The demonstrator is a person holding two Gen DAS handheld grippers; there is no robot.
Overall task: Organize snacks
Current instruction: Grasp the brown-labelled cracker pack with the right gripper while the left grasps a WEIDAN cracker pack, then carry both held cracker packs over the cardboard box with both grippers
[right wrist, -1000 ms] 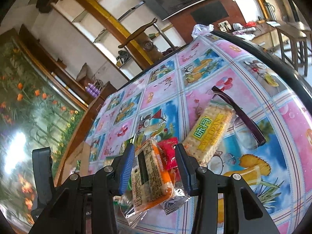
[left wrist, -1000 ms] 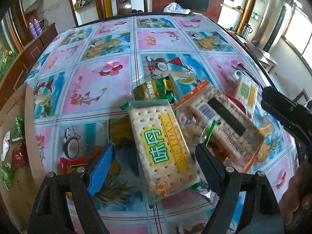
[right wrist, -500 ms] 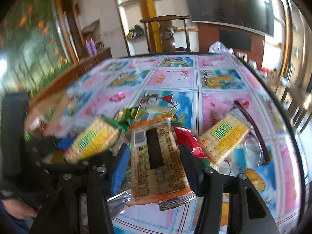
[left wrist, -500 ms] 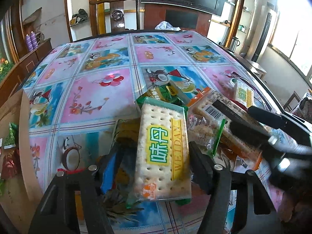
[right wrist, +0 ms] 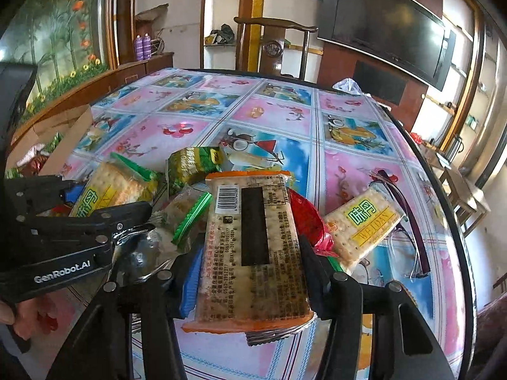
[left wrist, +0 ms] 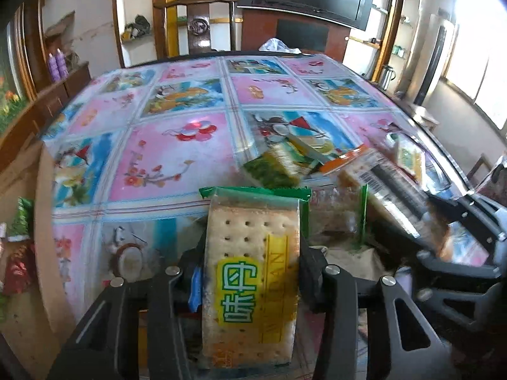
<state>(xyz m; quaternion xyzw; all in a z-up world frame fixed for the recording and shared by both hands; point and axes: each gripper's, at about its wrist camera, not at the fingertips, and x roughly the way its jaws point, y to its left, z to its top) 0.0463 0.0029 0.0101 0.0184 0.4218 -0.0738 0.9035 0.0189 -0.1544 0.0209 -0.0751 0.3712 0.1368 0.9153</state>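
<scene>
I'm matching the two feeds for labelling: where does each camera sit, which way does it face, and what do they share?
Left wrist: on the left gripper, facing across the fruit-print tablecloth toward the wooden chair; its fingers clamp a green-edged cracker pack; the right gripper shows at right.
Right wrist: on the right gripper, facing the same way; it clamps an orange-edged cracker pack; the left gripper shows at left.
Shared: both packs, tablecloth, chair, wall television.

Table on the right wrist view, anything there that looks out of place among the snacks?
Yes: a pair of eyeglasses lies on the table at the right, with a yellow-label cracker pack resting partly over one lens. Everything else in the heap is wrapped snacks, so the glasses are the odd item and could get scratched.
</scene>
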